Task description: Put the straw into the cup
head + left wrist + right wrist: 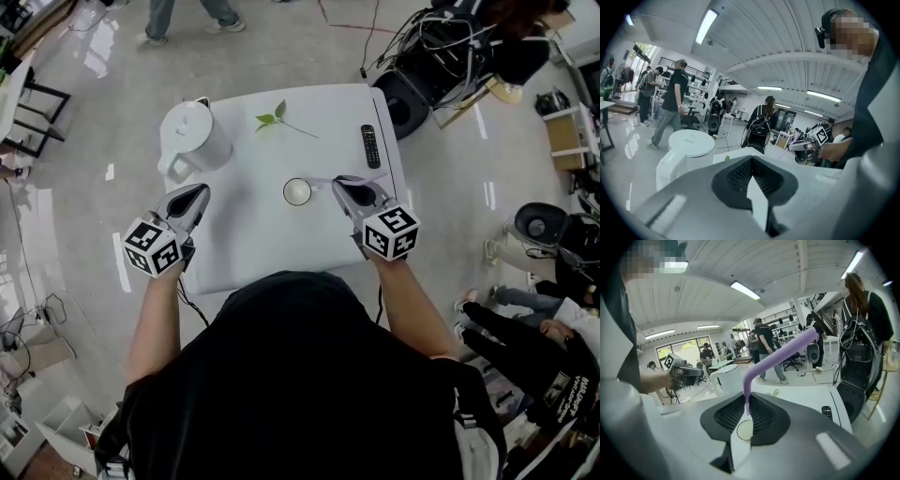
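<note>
My right gripper (746, 402) is shut on a purple bendy straw (778, 357); the short end is pinched between the pads and the long part slants up to the right. In the head view this gripper (345, 187) hovers just right of the small white cup (297, 191), which stands open near the table's middle. Through the jaw gap the cup's rim (744, 430) shows right below the straw's tip. My left gripper (194, 198) hangs over the table's left side, jaws together and holding nothing. It points past the kettle (686, 150) in its own view (751, 161).
On the white table (253, 244) a white kettle (195, 136) stands at the back left, a green leaf sprig (274, 117) at the back and a black remote (370, 145) at the back right. Cables and gear lie on the floor to the right, and people stand around.
</note>
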